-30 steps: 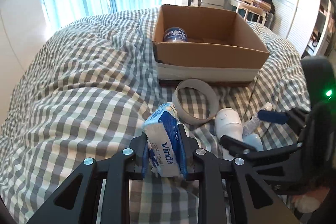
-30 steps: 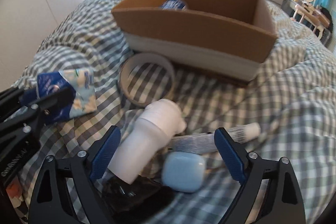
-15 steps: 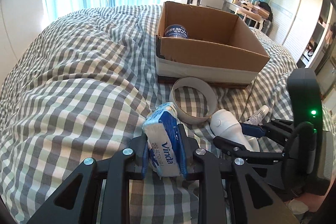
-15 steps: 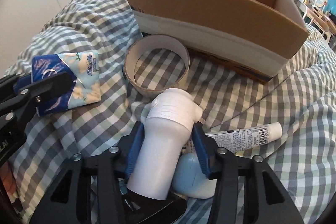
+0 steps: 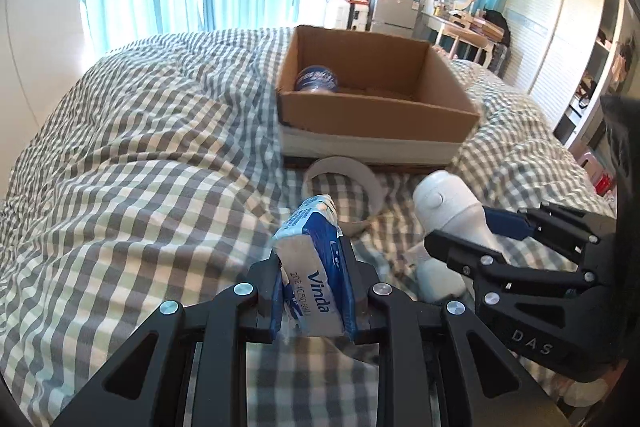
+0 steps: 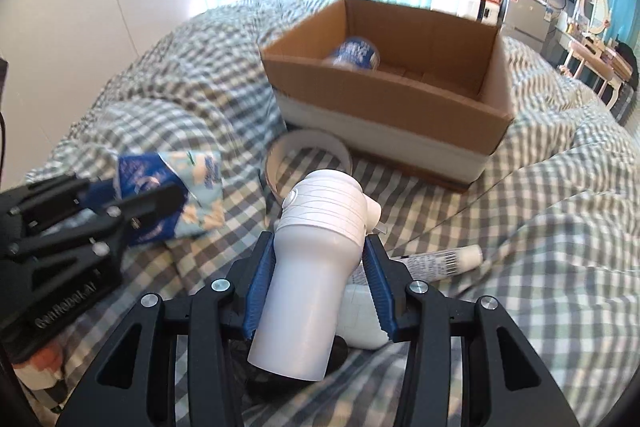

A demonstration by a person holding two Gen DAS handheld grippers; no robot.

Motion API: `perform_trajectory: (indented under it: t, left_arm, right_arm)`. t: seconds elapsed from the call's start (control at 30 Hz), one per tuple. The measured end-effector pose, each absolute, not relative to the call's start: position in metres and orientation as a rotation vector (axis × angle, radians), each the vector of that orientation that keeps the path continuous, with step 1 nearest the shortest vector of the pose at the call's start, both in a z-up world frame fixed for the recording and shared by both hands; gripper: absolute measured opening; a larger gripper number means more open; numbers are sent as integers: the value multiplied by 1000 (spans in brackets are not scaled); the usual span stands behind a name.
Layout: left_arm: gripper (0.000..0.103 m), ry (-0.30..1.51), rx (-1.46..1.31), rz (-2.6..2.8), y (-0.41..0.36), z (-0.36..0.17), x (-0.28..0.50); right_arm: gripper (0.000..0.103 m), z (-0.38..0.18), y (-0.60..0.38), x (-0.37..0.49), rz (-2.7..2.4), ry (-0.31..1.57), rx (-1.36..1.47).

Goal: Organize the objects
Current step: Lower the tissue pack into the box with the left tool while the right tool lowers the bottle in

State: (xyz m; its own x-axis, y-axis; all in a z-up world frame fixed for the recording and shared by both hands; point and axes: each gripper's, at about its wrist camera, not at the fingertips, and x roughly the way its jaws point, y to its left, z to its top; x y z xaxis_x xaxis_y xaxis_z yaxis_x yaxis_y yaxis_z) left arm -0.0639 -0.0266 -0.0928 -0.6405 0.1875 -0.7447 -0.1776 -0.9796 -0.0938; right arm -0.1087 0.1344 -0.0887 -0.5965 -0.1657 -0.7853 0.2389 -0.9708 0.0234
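My left gripper (image 5: 311, 255) is shut on a blue-and-white Vinda tissue pack (image 5: 316, 291), held just above the checked bedspread; the pack (image 6: 200, 187) also shows at the left of the right wrist view. My right gripper (image 6: 318, 241) is shut on a white cylindrical handheld device (image 6: 316, 259), its blue pads pressing both sides, and it is lifted off the bed. In the left wrist view the device (image 5: 448, 203) hangs to the right of the pack. Beyond both stands an open cardboard box (image 5: 380, 119) with a blue-lidded jar (image 5: 316, 79) inside.
A roll of tape (image 6: 276, 163) lies on the bed in front of the box (image 6: 384, 115). A white tube (image 6: 440, 261) and a pale blue case (image 6: 360, 315) lie under my right gripper. The bedspread (image 5: 140, 167) is rumpled; furniture stands behind.
The right gripper closed on the white device and raised it off the bed. The left gripper, still holding the tissue pack, rose a little; the box now looks farther off.
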Motion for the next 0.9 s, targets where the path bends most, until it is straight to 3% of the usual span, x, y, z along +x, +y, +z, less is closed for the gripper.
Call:
perform_trajectory:
  t: [0.47,0.9]
  left_arm:
    - [23,-17,-1056,2658,-10,-28,-83]
    - [23,54,-938,2655,19,19,-173]
  right_arm:
    - [44,-5,153,-91,-2727,167,1014]
    - [44,44,185,-169,-2802,174,915]
